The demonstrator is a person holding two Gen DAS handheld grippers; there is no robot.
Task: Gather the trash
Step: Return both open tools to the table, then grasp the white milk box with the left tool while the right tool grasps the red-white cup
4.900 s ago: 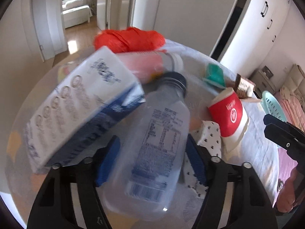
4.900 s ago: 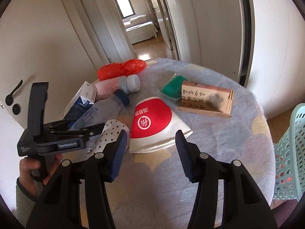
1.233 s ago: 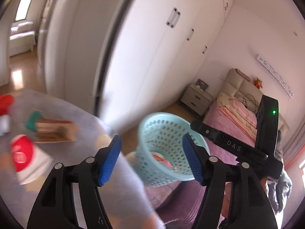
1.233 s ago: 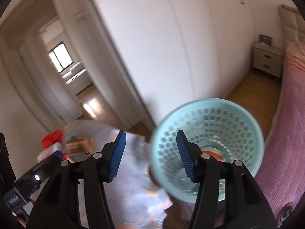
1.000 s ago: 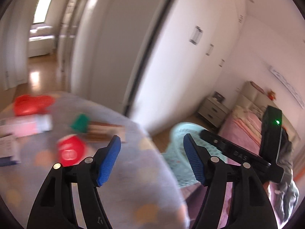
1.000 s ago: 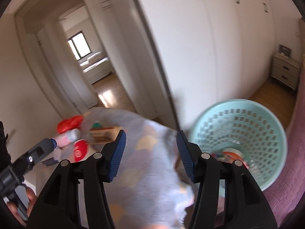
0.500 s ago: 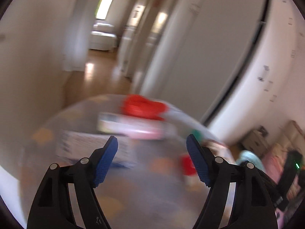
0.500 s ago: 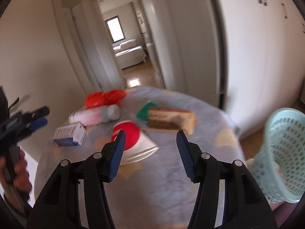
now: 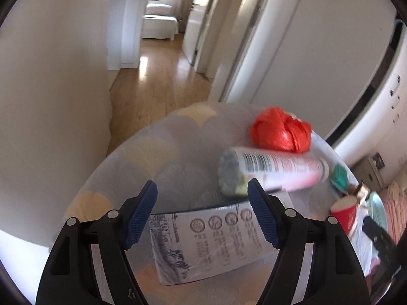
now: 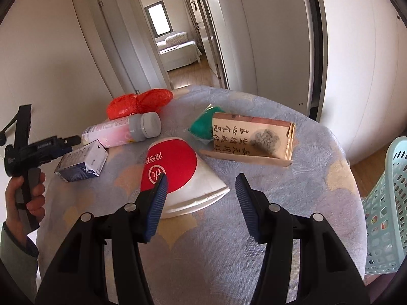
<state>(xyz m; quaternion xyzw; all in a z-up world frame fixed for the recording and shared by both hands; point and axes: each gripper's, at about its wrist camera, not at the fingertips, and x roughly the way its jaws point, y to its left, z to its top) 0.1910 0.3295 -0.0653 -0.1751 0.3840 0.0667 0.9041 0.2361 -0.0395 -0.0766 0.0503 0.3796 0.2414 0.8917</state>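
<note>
Your left hand-held gripper (image 9: 202,213) has its jaws spread wide and grips nothing; it hangs over the near end of the blue-and-white carton (image 9: 211,241), which lies flat on the table (image 9: 178,162) partly between the blue pads, contact not discernible. Your right hand-held gripper (image 10: 201,198) is likewise wide apart and empty, poised above the rim end of the flattened red-and-white paper cup (image 10: 178,175); its left pad overlaps the cup's red face in view, touching or not I cannot tell. The cup lies on its side, wide mouth toward you, base pointing away. The pink bottle (image 10: 122,129) lies on its side just beyond the carton, long axis running left to right, grey cap toward the table's middle. A crumpled red plastic bag (image 10: 138,103) sits right behind it, at the far edge. A brown cardboard box (image 10: 251,139) lies open-side up to the right of the cup, a green wrapper (image 10: 202,127) tucked against its left end. The teal basket (image 10: 386,203) stands off the table's right edge; small coloured scraps show through its mesh, not identifiable
</note>
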